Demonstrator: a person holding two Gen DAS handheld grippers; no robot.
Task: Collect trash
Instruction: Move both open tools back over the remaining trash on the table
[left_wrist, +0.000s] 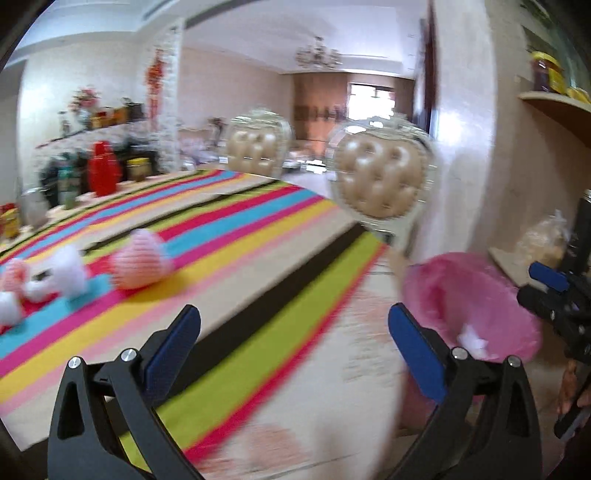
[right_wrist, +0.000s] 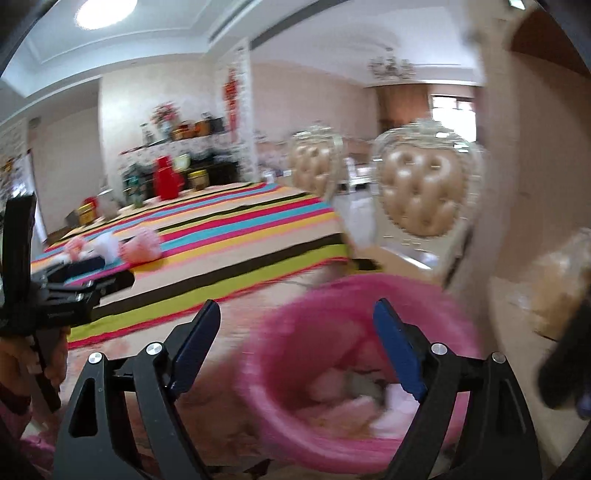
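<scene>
Beside the desk edge: pink-lined bin (right_wrist: 354, 373), blurred

Bin holds pale crumpled scraps; right gripper (right_wrist: 295, 350) above its rim, jaws wide, empty. Left gripper (left_wrist: 295, 354) jaws wide, empty, over striped cloth (left_wrist: 221, 258). Pink-and-white foam wrappers (left_wrist: 140, 264) lie farther along the desk, well apart from the bin

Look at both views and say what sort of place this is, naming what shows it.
Most likely a home dining room. A long table under a striped cloth has tufted chairs drawn up to it, a chandelier hangs beyond, and a pink-lined bin stands beside the table.
</scene>
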